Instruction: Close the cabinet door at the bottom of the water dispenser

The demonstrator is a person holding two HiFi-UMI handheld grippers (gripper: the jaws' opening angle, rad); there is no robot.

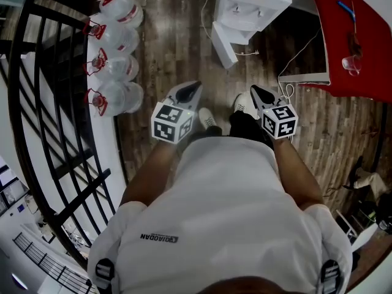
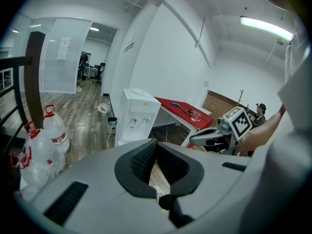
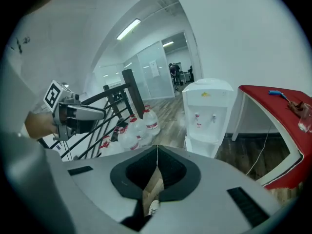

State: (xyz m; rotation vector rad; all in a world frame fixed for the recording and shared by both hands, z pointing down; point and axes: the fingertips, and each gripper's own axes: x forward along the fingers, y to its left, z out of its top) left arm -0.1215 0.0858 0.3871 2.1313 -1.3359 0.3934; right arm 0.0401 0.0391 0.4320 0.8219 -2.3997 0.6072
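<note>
**Dispenser door open, both grippers clenched empty**

The boxy white plastic water dispenser (image 1: 254, 2) is seen at 12 o'clock on the wood-plank floor (image 1: 177, 35). Its flat cabinet door (image 1: 224, 46) is swung out, the long edge pointed toward 6 o'clock. The left gripper (image 1: 195, 87) and right gripper (image 1: 254, 90) are held well apart from it, jaws clenched on nothing. Rounded clear water bottles (image 1: 116, 60) are lined up at 10 o'clock, and a red counter (image 1: 349, 35) is at 2 o'clock.

Glossy white plastic water dispenser (image 1: 252, 3) on wood-plank floor (image 1: 177, 54); bottles (image 1: 119, 38) probably clear plastic.
</note>
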